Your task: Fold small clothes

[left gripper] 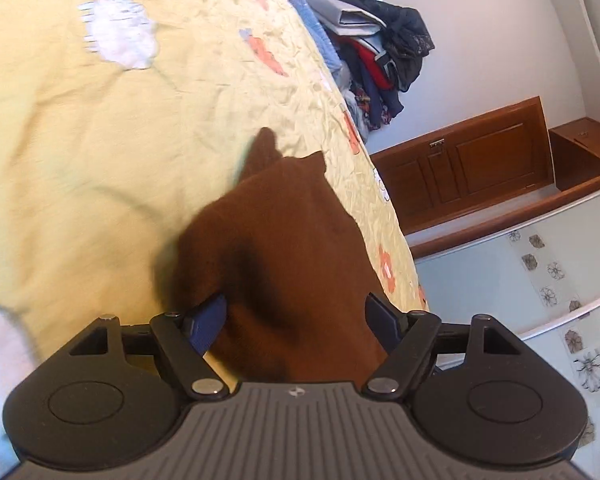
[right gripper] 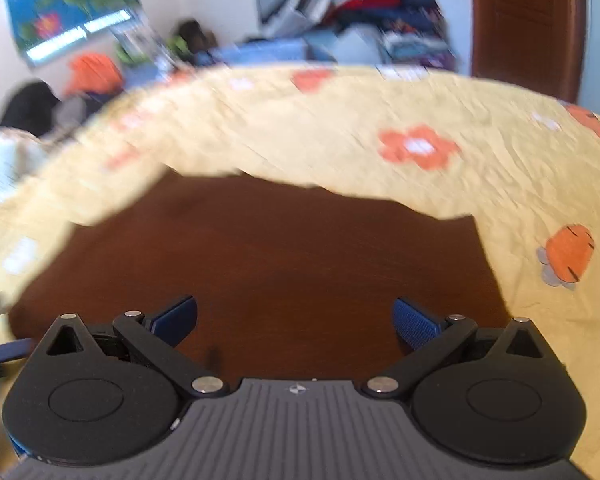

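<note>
A small brown garment (left gripper: 284,240) lies on the yellow bedspread (left gripper: 100,152). In the left wrist view it bunches up between the fingers of my left gripper (left gripper: 296,316); the jaws stand wide apart, and cloth covers part of the gap. In the right wrist view the same brown garment (right gripper: 260,264) lies spread flat under my right gripper (right gripper: 296,320), whose blue-padded fingers (right gripper: 414,322) are wide open just above the cloth. Both views are blurred by motion.
A pile of clothes (left gripper: 372,48) sits at the bed's far edge, also in the right wrist view (right gripper: 364,4). A white patch (left gripper: 120,32) is on the bedspread. Wooden cabinets (left gripper: 480,160), a wooden door (right gripper: 528,24) and a tiled floor (left gripper: 540,272) lie beyond.
</note>
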Motion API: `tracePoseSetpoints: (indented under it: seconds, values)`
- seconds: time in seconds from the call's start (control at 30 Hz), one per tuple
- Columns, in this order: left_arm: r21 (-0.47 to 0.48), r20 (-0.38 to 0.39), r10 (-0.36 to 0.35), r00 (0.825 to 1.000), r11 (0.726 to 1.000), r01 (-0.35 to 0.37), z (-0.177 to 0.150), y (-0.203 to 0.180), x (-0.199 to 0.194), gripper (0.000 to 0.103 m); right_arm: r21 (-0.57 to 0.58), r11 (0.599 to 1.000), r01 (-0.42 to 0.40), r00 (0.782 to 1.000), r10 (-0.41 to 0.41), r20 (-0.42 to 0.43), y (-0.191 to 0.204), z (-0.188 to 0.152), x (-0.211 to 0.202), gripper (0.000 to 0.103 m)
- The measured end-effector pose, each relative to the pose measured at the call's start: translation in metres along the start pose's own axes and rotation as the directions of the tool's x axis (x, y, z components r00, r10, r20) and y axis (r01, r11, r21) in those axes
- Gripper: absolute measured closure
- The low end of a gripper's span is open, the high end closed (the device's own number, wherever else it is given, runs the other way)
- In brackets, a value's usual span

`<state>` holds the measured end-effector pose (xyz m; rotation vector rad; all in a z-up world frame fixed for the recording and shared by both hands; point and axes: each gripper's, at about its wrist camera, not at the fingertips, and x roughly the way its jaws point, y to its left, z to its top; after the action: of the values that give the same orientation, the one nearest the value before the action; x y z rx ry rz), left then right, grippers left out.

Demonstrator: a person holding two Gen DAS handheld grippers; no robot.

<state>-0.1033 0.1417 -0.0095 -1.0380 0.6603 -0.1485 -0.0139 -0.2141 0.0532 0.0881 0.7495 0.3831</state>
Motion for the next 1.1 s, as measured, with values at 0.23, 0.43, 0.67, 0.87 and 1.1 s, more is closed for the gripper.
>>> tracePoseSetpoints:
  seconds: [0.23, 0.43, 0.67, 0.87, 1.1]
  values:
    - [0.066, 0.108, 0.147, 0.983, 0.986, -0.154, 0.001, -0.022, 0.016, 0.062, 0.100, 0.982, -0.162, 0.987, 0.163, -0.001, 0.005, 0.026, -0.014, 0.000]
    - [-0.118, 0.080, 0.098, 0.992, 0.989, -0.088, 0.009, 0.002, 0.001, 0.061, 0.174, 0.938, -0.300, 0.953, 0.302, 0.012, 0.023, 0.049, -0.010, 0.000]
    - [-0.417, 0.077, -0.008, 0.997, 0.908, 0.040, -0.003, 0.042, -0.015, 0.058, 0.146, 0.940, -0.310, 0.947, 0.319, -0.044, 0.049, 0.045, 0.004, 0.000]
    - [-0.428, 0.041, 0.032, 0.999, 0.904, -0.011, -0.007, 0.038, -0.027, 0.053, 0.132, 0.953, -0.271, 0.953, 0.285, -0.100, 0.055, 0.039, 0.011, 0.000]
    - [-0.375, 0.107, 0.077, 0.991, 0.926, -0.032, 0.003, 0.038, -0.031, 0.038, 0.157, 0.943, -0.294, 0.944, 0.312, -0.107, 0.054, 0.039, 0.013, 0.000]
